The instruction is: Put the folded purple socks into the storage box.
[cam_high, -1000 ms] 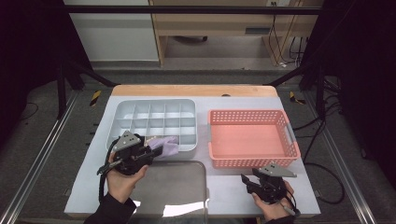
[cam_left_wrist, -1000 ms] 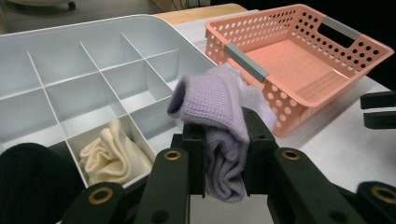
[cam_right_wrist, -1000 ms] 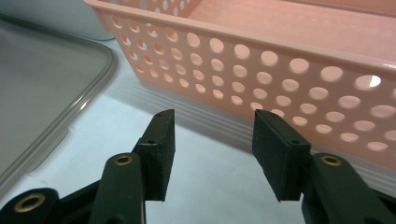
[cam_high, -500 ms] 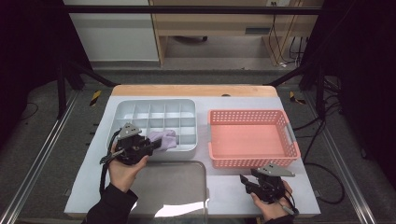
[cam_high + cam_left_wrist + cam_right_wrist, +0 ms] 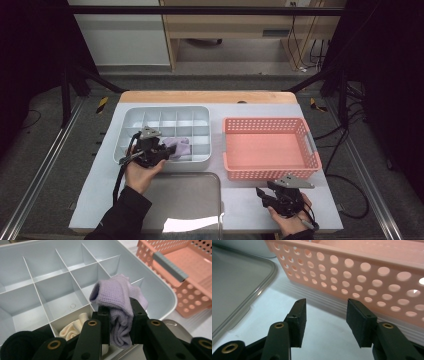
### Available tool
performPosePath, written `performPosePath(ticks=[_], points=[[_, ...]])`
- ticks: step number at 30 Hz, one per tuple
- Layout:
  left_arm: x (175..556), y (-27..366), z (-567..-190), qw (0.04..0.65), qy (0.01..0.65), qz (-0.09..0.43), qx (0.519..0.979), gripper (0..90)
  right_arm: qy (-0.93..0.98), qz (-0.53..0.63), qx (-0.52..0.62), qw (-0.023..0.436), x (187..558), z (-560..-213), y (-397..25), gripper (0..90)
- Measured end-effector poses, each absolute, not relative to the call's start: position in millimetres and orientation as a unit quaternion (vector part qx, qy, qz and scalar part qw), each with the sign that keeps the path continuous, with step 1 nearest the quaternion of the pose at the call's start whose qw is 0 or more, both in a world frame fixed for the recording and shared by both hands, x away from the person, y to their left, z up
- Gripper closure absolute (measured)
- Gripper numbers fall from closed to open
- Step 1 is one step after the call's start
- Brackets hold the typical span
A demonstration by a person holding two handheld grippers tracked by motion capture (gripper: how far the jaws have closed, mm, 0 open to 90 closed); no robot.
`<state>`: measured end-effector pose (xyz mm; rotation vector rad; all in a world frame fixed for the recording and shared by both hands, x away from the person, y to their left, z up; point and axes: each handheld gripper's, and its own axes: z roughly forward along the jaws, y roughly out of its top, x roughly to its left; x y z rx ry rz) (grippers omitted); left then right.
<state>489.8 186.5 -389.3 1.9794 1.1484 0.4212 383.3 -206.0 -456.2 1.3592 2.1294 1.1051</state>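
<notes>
Since the earlier frames the left gripper has carried the lilac sock from the organiser's near edge further in over its front row of cells, while the right gripper has stayed put. The sock is a small bundle of fine-ribbed knit in pale lilac, folded over itself, one rounded cuff end sticking up above the jaws, which are closed on its middle. It looks light, soft and floppy, likely to sag or unfold, so a pinch across the thick folded middle should serve best. Below it, the grey organiser has a cream sock in a near cell and a black sock at the near-left corner. Right of the organiser sits the pink basket; a metal tray lies by the table's near edge. The right gripper rests low beside the basket's near wall, jaws spread wide and empty.
</notes>
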Motion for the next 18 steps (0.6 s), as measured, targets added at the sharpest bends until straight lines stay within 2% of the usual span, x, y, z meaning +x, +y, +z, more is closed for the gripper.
performPosePath(ticks=[18], points=[[500.0, 175.7, -407.0, 0.340, 0.436, 0.137, 0.822, 74.3, 0.759, 0.392, 0.487, 0.181, 385.2, -459.0, -205.4, 51.8]])
